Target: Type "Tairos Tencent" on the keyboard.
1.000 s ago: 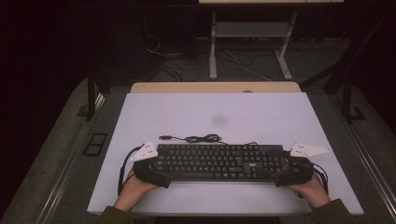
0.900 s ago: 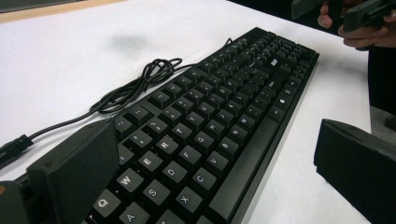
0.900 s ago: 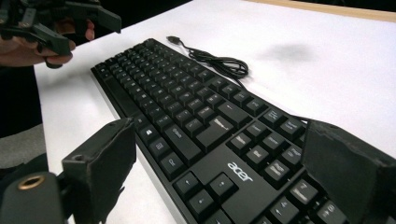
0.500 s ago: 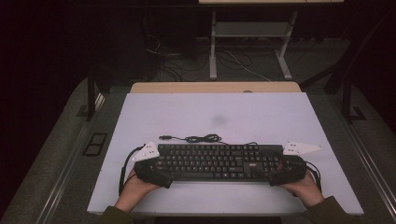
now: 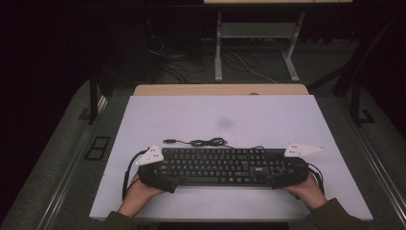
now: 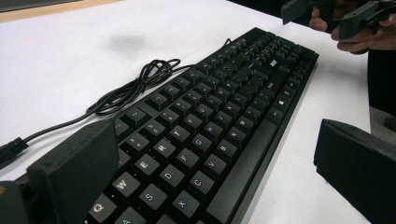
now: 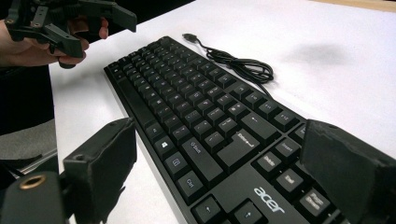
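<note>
Your keyboard (image 5: 218, 166) lies flat near the table's (image 5: 287, 115) front edge, its coiled cable (image 5: 203, 142) just behind it. Your left gripper (image 5: 160, 178) and right gripper (image 5: 282, 178) straddle its two ends, jaws apart; whether they touch it seems unclear.

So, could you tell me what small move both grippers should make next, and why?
Probably close both at once: the left gripper and right gripper each straddle an end of the black corded keyboard lying flat on the white table, fingers open, not yet clamping.
</note>
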